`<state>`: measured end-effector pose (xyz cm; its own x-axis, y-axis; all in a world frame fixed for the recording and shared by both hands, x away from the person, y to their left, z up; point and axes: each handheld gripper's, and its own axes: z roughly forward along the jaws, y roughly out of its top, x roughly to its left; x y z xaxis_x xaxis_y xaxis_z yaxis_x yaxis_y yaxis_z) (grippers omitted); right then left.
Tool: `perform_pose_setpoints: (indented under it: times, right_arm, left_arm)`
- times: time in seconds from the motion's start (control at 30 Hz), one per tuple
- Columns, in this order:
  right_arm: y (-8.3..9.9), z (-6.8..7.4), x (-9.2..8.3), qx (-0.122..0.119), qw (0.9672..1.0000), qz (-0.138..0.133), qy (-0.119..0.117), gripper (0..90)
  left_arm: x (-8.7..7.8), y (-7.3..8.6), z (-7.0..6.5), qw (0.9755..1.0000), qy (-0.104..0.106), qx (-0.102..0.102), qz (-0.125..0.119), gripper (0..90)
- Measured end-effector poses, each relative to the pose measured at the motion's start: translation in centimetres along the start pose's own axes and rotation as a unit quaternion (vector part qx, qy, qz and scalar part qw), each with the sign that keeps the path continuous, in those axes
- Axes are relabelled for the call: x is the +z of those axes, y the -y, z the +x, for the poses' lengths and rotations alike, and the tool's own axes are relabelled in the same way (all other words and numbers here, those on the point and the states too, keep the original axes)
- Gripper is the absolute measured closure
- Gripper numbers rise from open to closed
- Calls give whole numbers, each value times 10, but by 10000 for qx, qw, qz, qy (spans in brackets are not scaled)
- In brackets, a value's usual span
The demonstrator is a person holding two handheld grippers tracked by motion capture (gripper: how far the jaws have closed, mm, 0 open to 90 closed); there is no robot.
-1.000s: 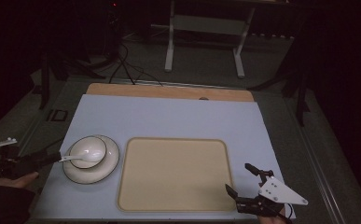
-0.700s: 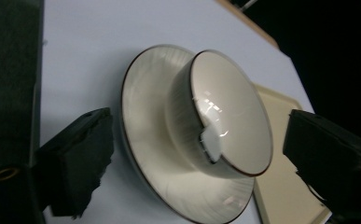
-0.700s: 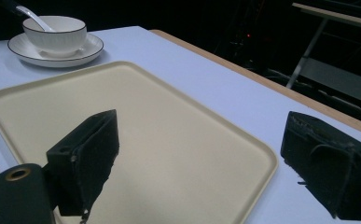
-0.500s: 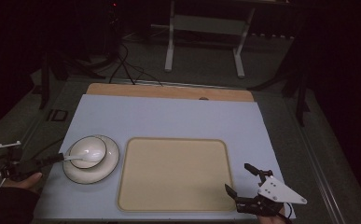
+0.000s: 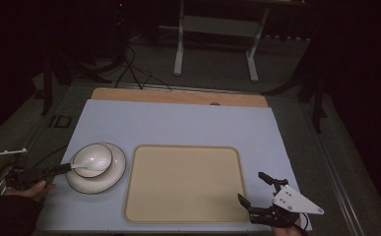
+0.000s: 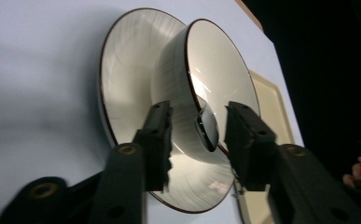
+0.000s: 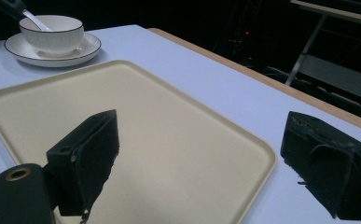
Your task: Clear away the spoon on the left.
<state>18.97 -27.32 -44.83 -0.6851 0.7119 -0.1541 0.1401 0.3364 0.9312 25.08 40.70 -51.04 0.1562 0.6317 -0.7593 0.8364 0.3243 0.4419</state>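
A white bowl with a dark rim sits on a matching white plate at the left side of a pale blue desk. A spoon rests in the bowl, its handle leaning out over the rim toward the left edge of the desk.

The left hand-held gripper reaches in from the left, held by a hand at the desk's edge. In the left gripper view, its two black jaws stand apart on either side of the shiny end of the spoon handle, with a gap showing on each side, so the left hand-held gripper is open around the handle and not clamped on it.

Just right of the plate lies a large beige tray with rounded corners and nothing on it.

The right hand-held gripper hovers at the tray's near right corner, a grey three-cornered plate on top. In the right gripper view its jaws are spread wide with nothing between them, and the tray stretches ahead, with the bowl and plate at the far end.

Behind the desk, a wooden strip borders the far edge, and a metal stand rises from the dark floor.
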Motion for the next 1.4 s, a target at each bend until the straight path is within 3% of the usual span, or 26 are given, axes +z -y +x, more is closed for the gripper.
perform_pose_setpoints:
  times: [0.33, 0.57, 0.77, 1.4]
  right_arm:
    - [0, 0, 0, -1, 10000, -3, 22, 115]
    - [0, -1, 0, 2, 10000, 3, 33, 115]
    - [0, 0, 0, 7, 10000, 12, 37, 115]
    - [1, -2, 0, 48, 10000, 9, 44, 115]
  left_arm:
    - [3, -1, -3, 9998, 167, -25, 126, 804]
    - [1, 2, -7, 9995, 250, 76, 199, 836]
    - [1, 2, -16, 9989, 195, 327, 281, 855]
    - [-3, 5, -30, 9990, -87, 443, 47, 861]
